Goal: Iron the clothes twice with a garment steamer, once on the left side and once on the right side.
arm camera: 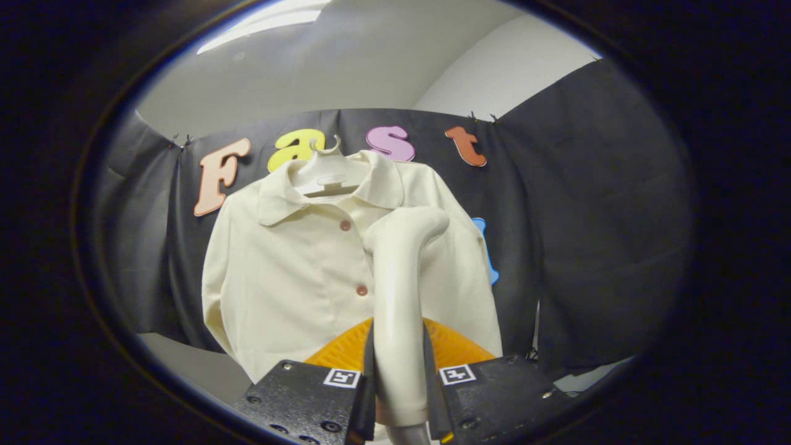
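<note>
Holding the garment steamer (400, 309) upright, my gripper (398, 386) has both fingers pressed against its cream handle, one on each side, so the tool is clamped on the steamer. Each finger block carries a small square black-and-white marker on its top face.

The steamer handle rises straight up from between my fingers and bends at the top into a rounded head. The head points to the right and sits in front of the shirt's right half, near chest height. I cannot tell whether the head touches the fabric.

Beyond my fingers hangs the cream button-up shirt (290, 272). It is on a white hanger (324, 167), whose hook sits at the top edge of the black cloth wall (593, 216). The collar is spread open. Two brownish buttons (345, 225) show on the placket, one at chest level and one lower, just left of the steamer handle. The left sleeve hangs straight down beside the body.

An orange ribbed object (454, 347) lies just ahead of my fingers, behind the handle and low against the shirt's hem. I cannot make out what it is.
</note>
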`<state>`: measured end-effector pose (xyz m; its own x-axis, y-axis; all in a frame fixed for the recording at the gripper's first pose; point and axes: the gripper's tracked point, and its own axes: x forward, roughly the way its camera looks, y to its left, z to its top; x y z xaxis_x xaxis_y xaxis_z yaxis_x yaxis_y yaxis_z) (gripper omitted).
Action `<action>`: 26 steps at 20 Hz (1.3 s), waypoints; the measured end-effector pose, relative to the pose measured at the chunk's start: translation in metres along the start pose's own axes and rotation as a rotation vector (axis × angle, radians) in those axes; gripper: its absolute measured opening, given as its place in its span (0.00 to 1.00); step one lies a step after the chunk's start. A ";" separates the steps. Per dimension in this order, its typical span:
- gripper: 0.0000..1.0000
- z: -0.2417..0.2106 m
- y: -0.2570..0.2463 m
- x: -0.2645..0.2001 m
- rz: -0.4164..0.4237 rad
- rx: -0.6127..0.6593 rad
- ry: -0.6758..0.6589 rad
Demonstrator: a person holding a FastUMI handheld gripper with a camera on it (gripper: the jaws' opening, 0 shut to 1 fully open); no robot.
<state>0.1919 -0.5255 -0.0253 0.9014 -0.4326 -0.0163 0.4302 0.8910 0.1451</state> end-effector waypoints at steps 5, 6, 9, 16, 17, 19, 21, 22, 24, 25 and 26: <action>0.32 -0.024 -0.011 -0.006 -0.009 0.044 0.034; 0.32 -0.030 -0.012 -0.010 -0.007 0.062 0.041; 0.32 -0.050 -0.020 -0.016 -0.016 0.070 0.070; 0.32 -0.095 -0.033 -0.035 -0.034 0.075 0.144; 0.32 -0.101 -0.035 -0.038 -0.038 0.083 0.150; 0.32 -0.112 -0.037 -0.043 -0.040 0.095 0.168; 0.32 -0.119 -0.040 -0.048 -0.044 0.103 0.178; 0.32 -0.123 -0.041 -0.049 -0.045 0.106 0.182; 0.32 -0.128 -0.043 -0.053 -0.047 0.113 0.193; 0.32 -0.129 -0.044 -0.054 -0.049 0.120 0.194; 0.32 -0.133 -0.043 -0.055 -0.048 0.134 0.203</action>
<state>0.1301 -0.5221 -0.1618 0.8774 -0.4252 -0.2223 0.4743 0.8384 0.2686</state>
